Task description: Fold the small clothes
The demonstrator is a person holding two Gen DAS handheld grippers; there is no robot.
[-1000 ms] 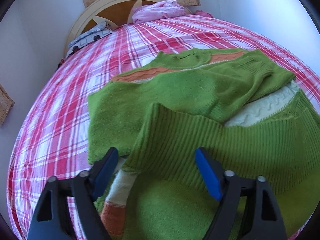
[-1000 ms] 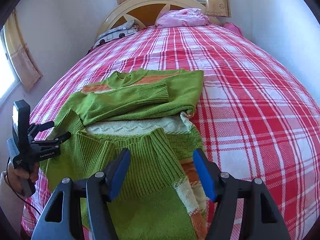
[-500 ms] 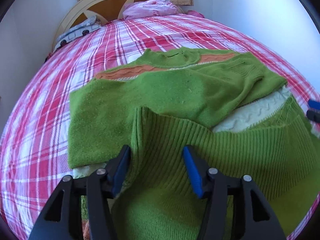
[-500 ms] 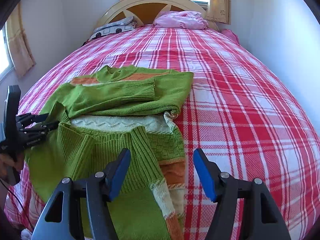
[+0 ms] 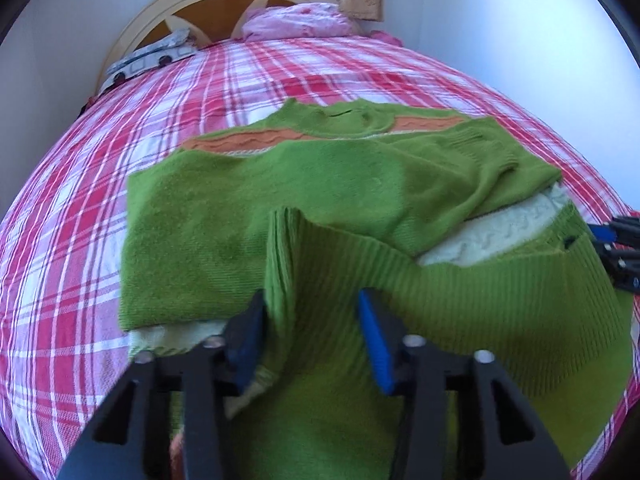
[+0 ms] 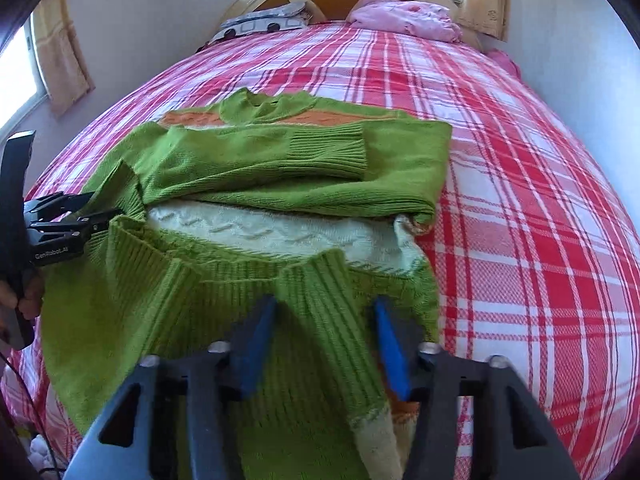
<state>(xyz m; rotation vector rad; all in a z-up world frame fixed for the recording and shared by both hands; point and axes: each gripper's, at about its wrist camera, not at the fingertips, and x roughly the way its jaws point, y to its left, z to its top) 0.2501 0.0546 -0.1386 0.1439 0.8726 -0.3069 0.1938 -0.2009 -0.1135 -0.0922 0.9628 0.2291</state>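
Closing both tongs, left (image 5: 310, 334) and right (image 6: 324, 336), around the near ribbed hem of the green sweater (image 6: 280, 160) on the bed (image 6: 520, 160), I want matched corners to fold away evenly.

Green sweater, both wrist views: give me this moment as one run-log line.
stage: hem fold | left gripper: closing, ribbed hem between jaws | right gripper: closing, ribbed hem between jaws | green sweater: sleeves folded in, on plaid bed
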